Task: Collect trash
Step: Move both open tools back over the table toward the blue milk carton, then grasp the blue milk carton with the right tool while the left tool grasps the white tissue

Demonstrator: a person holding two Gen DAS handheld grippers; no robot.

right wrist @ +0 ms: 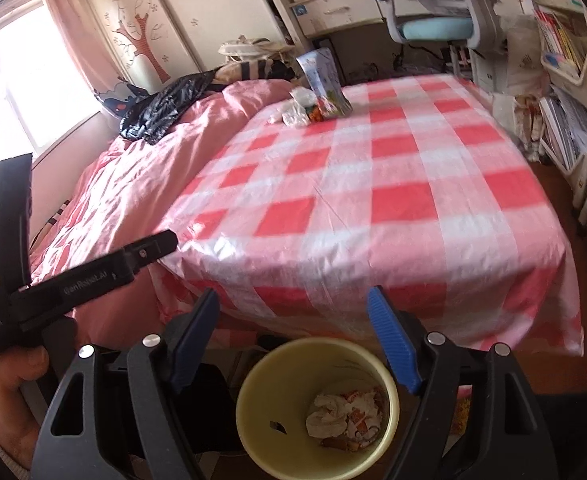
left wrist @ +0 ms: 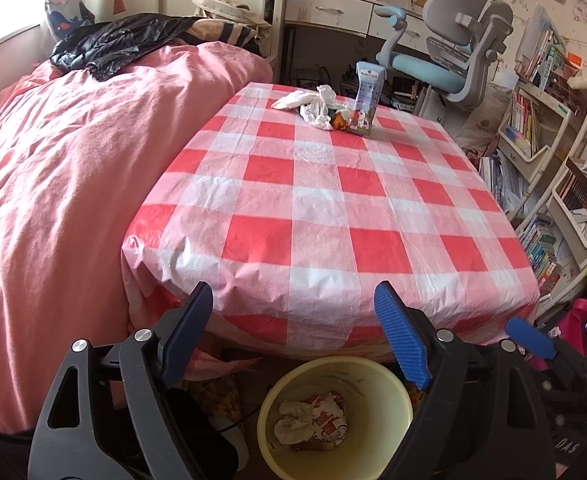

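Note:
A pale yellow bin (left wrist: 335,420) (right wrist: 317,408) stands on the floor below the near table edge, with crumpled tissue and a printed wrapper (right wrist: 345,418) inside. At the table's far end stand a milk carton (left wrist: 367,98) (right wrist: 325,84), crumpled white tissues (left wrist: 313,106) (right wrist: 295,110) and a small colourful wrapper (left wrist: 339,120). My left gripper (left wrist: 293,300) hangs open and empty above the bin. My right gripper (right wrist: 293,308) is open and empty too, over the same bin. The right gripper's blue finger (left wrist: 529,338) shows in the left wrist view.
The table wears a red-and-white checked cloth (left wrist: 333,208). A bed with a pink duvet (left wrist: 61,168) lies at the left, a black jacket (left wrist: 113,46) on it. A desk chair (left wrist: 453,48) and bookshelves (left wrist: 553,140) stand at the right. A hand (right wrist: 9,392) holds the left gripper's handle.

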